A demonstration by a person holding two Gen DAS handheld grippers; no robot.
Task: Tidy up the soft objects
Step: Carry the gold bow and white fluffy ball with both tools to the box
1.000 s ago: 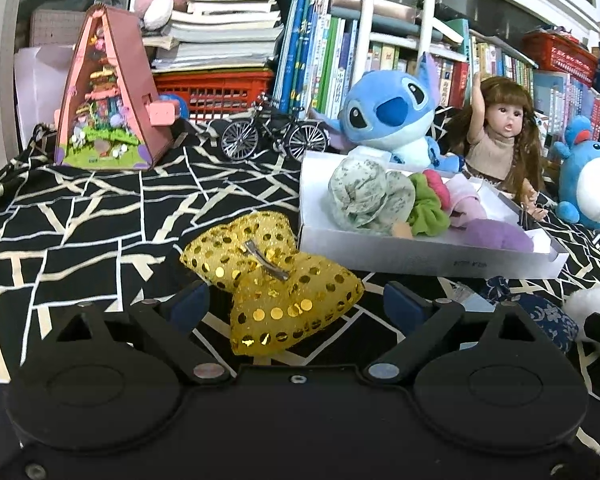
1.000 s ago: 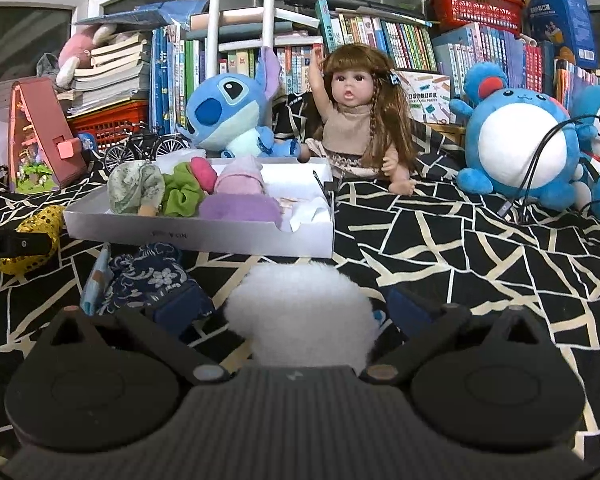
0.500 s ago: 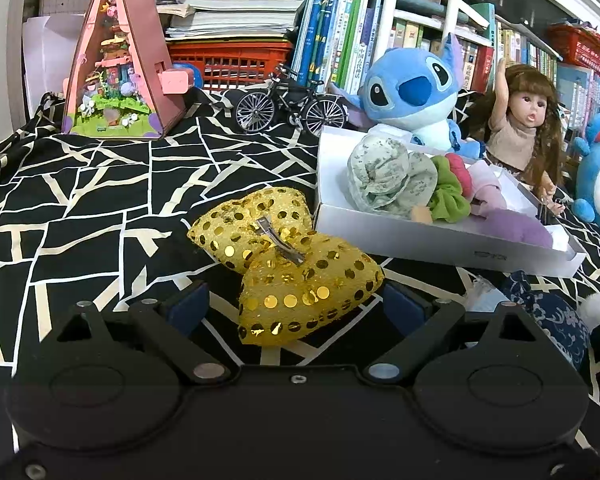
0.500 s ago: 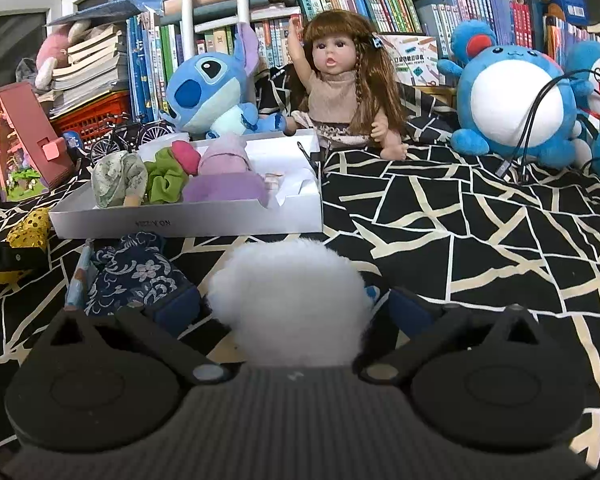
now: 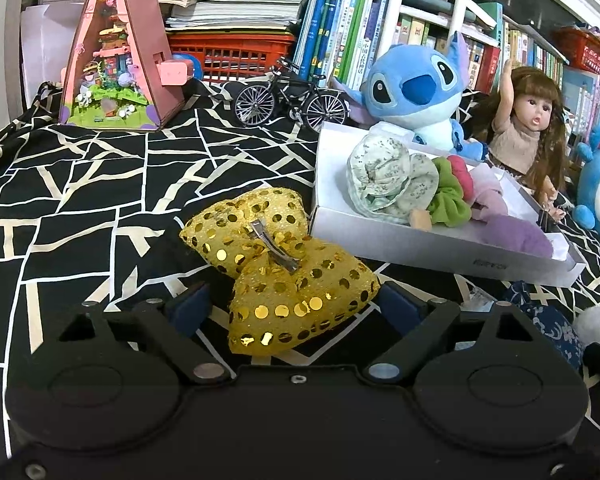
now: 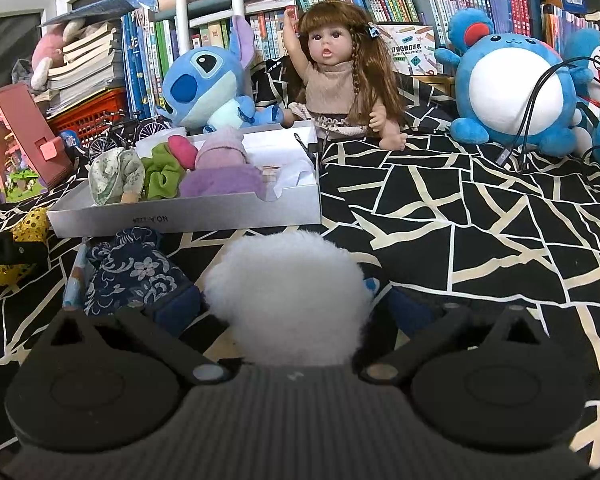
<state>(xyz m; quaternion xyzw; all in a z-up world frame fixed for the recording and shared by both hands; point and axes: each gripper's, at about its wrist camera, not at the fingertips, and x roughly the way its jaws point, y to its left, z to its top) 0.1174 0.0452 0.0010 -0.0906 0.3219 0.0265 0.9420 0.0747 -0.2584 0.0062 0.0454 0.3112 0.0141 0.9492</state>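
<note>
A black cloth with a cream crackle pattern (image 5: 100, 184) covered the surface. Toward its far edge sat the white cardboard box (image 5: 420, 246), already holding a floral bundle, a green scrunchie (image 5: 450, 204) and purple soft pieces. The gold sequined bow (image 5: 280, 268) lay just beside the box's near-left corner, a white pompom (image 6: 288, 296) near its front wall, next to a navy floral pouch (image 6: 136, 272).

Since a second earlier the left gripper (image 5: 292, 304) had edged closer to the bow, its jaws closing, the right pad at the bow's edge, the left apart. The right gripper (image 6: 296, 308) stood spread around the pompom; contact I cannot tell. Both pickups seemed imminent, boxing still ahead.
</note>
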